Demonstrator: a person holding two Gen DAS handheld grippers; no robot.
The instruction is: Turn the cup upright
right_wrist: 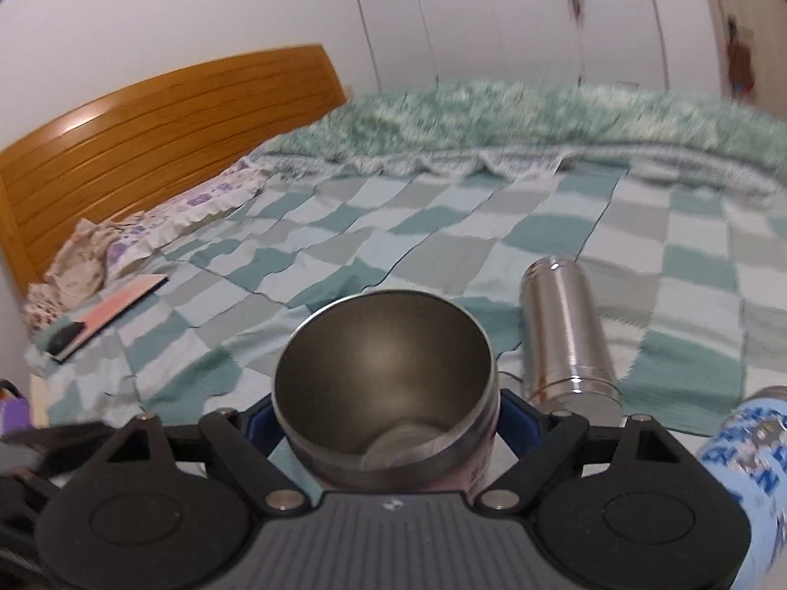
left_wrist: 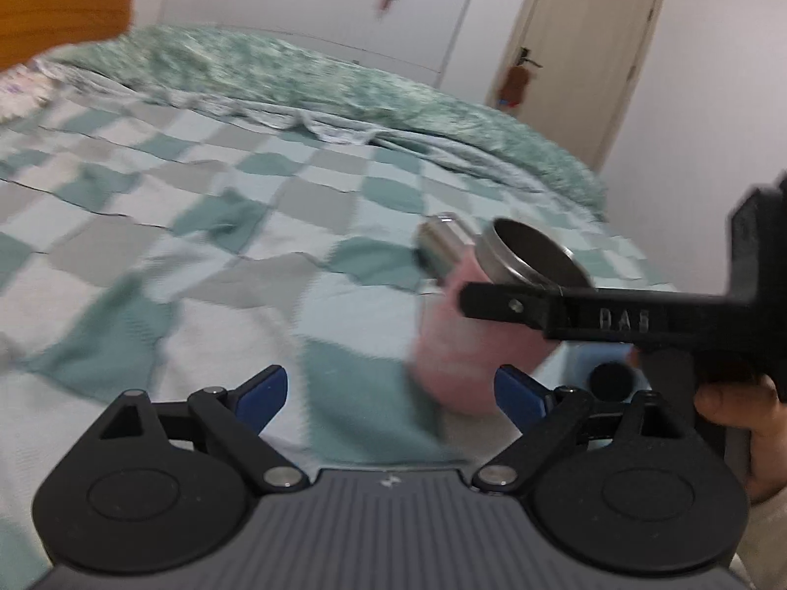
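One pink steel-lined cup (right_wrist: 388,393), mouth up, is clamped between the right gripper (right_wrist: 388,425) fingers above the checked bedspread (right_wrist: 442,226). Silver steel flask (right_wrist: 565,334) lies just beside it. Left gripper (left_wrist: 391,393) hangs wide apart, holding nothing.

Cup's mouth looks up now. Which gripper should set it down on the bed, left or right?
Right. The right gripper already has its jaws shut on the cup, mouth up in its view. The left gripper is open and empty beside the cup's pink body, so using it would probably mean a regrasp.
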